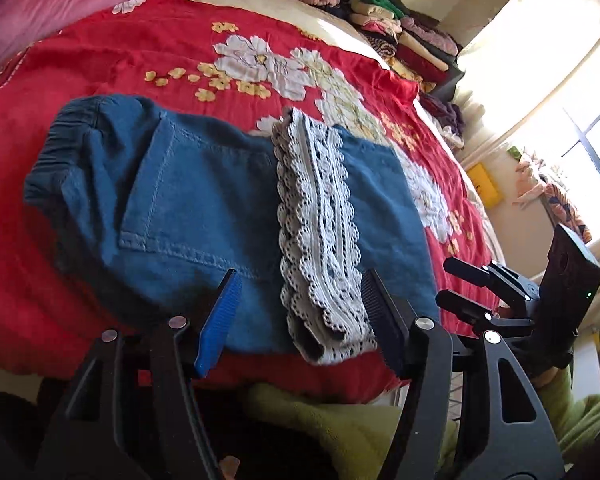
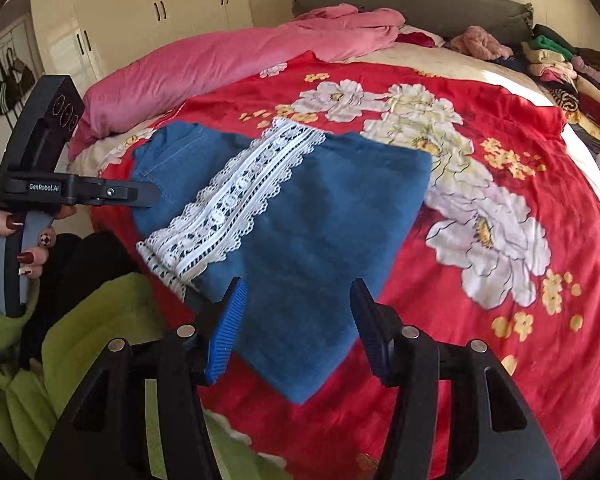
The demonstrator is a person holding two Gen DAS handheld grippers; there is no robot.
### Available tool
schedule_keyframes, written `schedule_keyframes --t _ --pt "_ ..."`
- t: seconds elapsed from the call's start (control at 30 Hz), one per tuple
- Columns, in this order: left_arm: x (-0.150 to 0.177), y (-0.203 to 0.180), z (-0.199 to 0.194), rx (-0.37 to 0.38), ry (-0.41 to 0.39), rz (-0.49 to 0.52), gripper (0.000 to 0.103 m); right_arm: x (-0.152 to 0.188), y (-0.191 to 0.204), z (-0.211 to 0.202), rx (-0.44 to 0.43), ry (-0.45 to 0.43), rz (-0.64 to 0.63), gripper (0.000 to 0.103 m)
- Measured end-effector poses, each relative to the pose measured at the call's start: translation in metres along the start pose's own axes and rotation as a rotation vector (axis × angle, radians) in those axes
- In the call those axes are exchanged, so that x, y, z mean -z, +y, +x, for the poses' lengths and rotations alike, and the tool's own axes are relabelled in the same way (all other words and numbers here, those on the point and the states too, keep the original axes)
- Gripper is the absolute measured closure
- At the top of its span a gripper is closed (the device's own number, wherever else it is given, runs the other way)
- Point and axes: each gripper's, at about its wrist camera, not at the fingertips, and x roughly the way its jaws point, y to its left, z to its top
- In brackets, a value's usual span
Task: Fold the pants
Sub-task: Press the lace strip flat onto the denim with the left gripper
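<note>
The blue denim pants [image 1: 204, 200] lie folded on the red flowered bedspread [image 1: 140, 60], with their white lace hems [image 1: 320, 232] laid across the middle. My left gripper [image 1: 300, 320] is open and empty, just above the near edge of the pants. In the right wrist view the pants [image 2: 320, 220] and the lace [image 2: 236, 204] lie ahead of my right gripper [image 2: 296, 328], which is open and empty over the near corner. The left gripper also shows in the right wrist view [image 2: 140, 194], and the right gripper shows in the left wrist view [image 1: 456, 284].
A pink pillow [image 2: 204, 64] lies at the bed's far left. Stacks of folded clothes [image 2: 568, 68] sit at the far right by the grey headboard [image 2: 400, 0]. White wardrobes [image 2: 140, 12] stand behind. A window [image 1: 580, 140] is to the right.
</note>
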Motion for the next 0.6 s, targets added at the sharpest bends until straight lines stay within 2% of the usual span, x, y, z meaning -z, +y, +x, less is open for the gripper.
schedule_keyframes --t 0.07,0.13,0.17,0.23,0.27,0.3,0.33,0.5,0.6 --pt "0.005 -0.005 0.009 -0.008 0.032 -0.002 0.049 0.003 0.001 0.000 -0.014 -0.001 0.011 0.050" --pt "0.010 -0.005 0.024 -0.044 0.072 -0.027 0.044 0.007 0.001 -0.001 -0.019 0.001 0.016 0.050" --pt "0.011 -0.004 0.030 -0.050 0.079 -0.042 0.044 0.008 0.002 0.000 -0.020 0.003 0.017 0.050" --pt "0.013 -0.010 0.039 -0.081 0.077 -0.010 0.047 0.010 0.001 0.001 -0.021 0.007 0.022 0.050" --pt "0.014 -0.013 0.041 -0.086 0.076 0.003 0.056 0.011 0.002 0.001 -0.023 0.009 0.025 0.050" --pt "0.015 -0.016 0.042 -0.067 0.087 0.018 0.088 0.011 0.002 0.000 -0.024 0.009 0.025 0.050" --pt "0.015 -0.017 0.041 -0.061 0.091 0.026 0.093 0.010 0.003 -0.001 -0.025 0.005 0.022 0.050" --pt "0.022 -0.017 0.020 -0.116 0.060 0.098 0.093 0.003 0.020 -0.007 -0.053 -0.030 -0.026 0.050" --pt "0.026 -0.011 0.022 -0.122 0.066 0.084 0.087 0.003 0.025 0.008 -0.035 0.017 -0.031 0.050"
